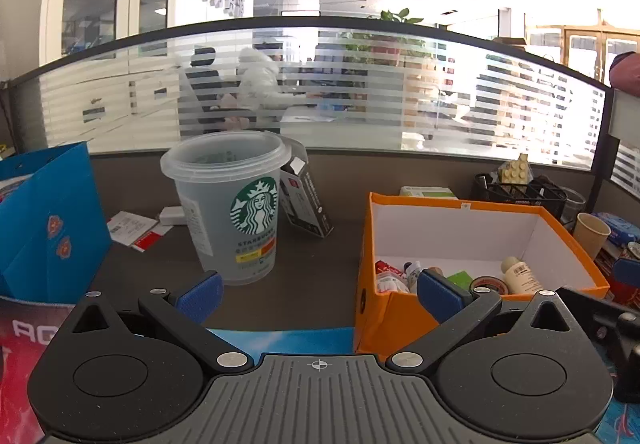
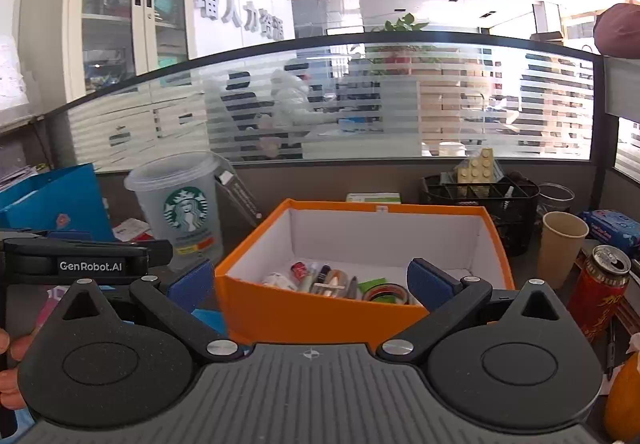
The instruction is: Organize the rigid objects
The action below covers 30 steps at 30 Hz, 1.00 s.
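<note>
on a dark grey desk, an open orange cardboard box (image 2: 320, 308) is already holding small items such as a tape roll (image 2: 386, 292), while a translucent plastic starbucks cup (image 1: 230, 203) is standing just left of it, outside. both the left gripper (image 1: 320, 296) and right gripper (image 2: 310, 282) are hovering wide open, holding and touching nothing. judging by this, a pick is about to begin, likely calling for the left gripper closing around the cup.
</note>
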Motion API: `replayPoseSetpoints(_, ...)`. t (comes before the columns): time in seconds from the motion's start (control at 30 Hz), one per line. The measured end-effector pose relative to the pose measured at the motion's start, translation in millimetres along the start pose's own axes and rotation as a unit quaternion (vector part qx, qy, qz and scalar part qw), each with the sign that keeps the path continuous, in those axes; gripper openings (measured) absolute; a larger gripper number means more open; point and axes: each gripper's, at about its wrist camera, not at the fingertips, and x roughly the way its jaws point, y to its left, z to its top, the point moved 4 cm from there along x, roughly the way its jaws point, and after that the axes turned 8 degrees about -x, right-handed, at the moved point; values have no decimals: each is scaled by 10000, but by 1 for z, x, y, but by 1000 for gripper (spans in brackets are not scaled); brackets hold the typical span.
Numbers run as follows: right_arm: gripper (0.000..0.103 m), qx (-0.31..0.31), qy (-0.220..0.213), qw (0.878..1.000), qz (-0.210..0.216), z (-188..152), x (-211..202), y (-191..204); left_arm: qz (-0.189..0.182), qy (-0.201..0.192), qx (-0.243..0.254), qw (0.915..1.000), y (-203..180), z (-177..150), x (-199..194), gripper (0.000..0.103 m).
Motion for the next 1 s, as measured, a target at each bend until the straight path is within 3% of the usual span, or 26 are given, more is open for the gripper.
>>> replayPoseSetpoints(0.4, 103, -6, -71, 10000, -12, -9, -17, 18, -146, 1, 159, 9998, -11, -14, -27, 103)
replayPoseSetpoints(1.0, 103, 381, -81, 9984, -414, -29, -29, -20, -102, 222, 370, 9990, -35, -36, -27, 103)
